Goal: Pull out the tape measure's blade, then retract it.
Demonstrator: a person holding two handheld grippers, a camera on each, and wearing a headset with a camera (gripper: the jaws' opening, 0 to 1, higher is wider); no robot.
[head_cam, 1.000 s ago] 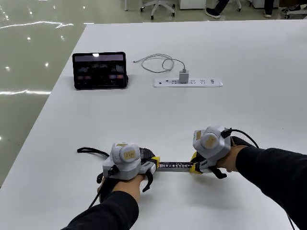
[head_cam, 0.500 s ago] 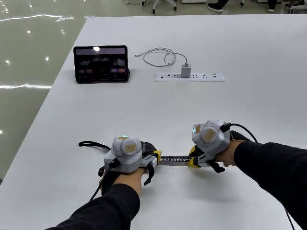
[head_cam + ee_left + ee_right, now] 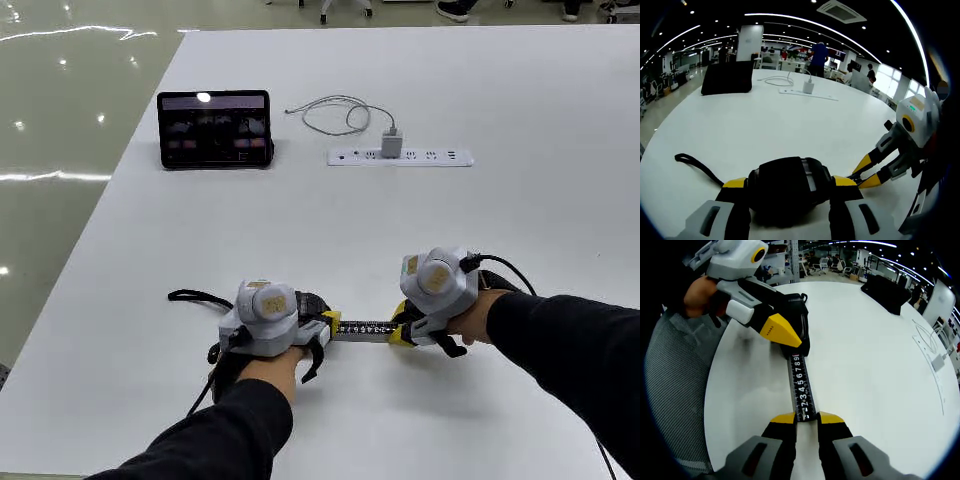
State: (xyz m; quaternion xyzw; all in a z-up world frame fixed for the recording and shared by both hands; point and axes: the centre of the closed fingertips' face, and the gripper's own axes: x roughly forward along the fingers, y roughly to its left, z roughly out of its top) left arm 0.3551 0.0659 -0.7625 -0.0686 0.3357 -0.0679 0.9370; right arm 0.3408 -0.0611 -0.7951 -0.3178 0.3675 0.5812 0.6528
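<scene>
Shorter blade; left hand-held gripper clamps tape measure, right hand-held gripper pinches blade; tablet beyond.

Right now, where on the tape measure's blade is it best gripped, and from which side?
Grip the blade at its free tip, coming in lengthwise from the end opposite the black case. The strip lies flat and straight toward the right gripper, whose jaws flank that tip's edges.
</scene>
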